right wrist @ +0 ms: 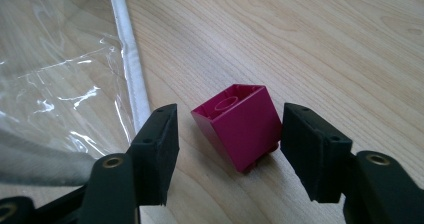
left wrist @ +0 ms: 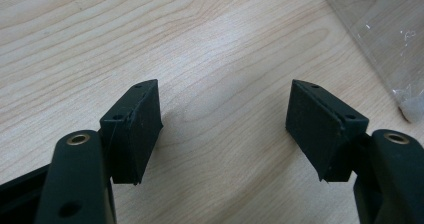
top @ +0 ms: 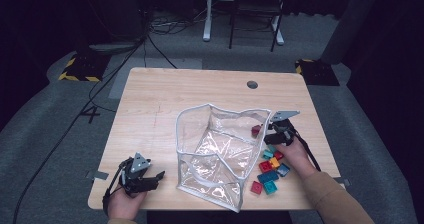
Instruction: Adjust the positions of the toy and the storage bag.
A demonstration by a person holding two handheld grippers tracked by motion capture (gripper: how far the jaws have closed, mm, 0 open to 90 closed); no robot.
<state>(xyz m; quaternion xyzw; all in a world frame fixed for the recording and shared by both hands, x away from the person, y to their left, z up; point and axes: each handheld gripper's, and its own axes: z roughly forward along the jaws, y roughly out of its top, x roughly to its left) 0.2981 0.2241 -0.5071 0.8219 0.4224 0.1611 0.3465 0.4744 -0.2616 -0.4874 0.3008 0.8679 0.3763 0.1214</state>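
A magenta brick (right wrist: 240,129) lies tipped on its side on the wooden table (top: 165,99), hollow underside up, just right of the clear plastic bag's white-trimmed edge (right wrist: 127,64). My right gripper (right wrist: 231,134) stands open around it, a pad on each side; the left pad is clear of it, and the right pad is close to it. In the high view the right gripper (top: 267,132) and the magenta brick (top: 256,130) sit by the clear bag's (top: 225,111) right wall. My left gripper (top: 157,178) rests open and empty near the front left edge, over bare wood (left wrist: 225,99).
A pile of several small coloured bricks (top: 270,169), red, teal, blue and yellow, lies right of the bag near the table's front edge, under the right hand. The bag's corner (left wrist: 390,44) shows beyond the left gripper. A round grommet hole (top: 252,84) is at the back.
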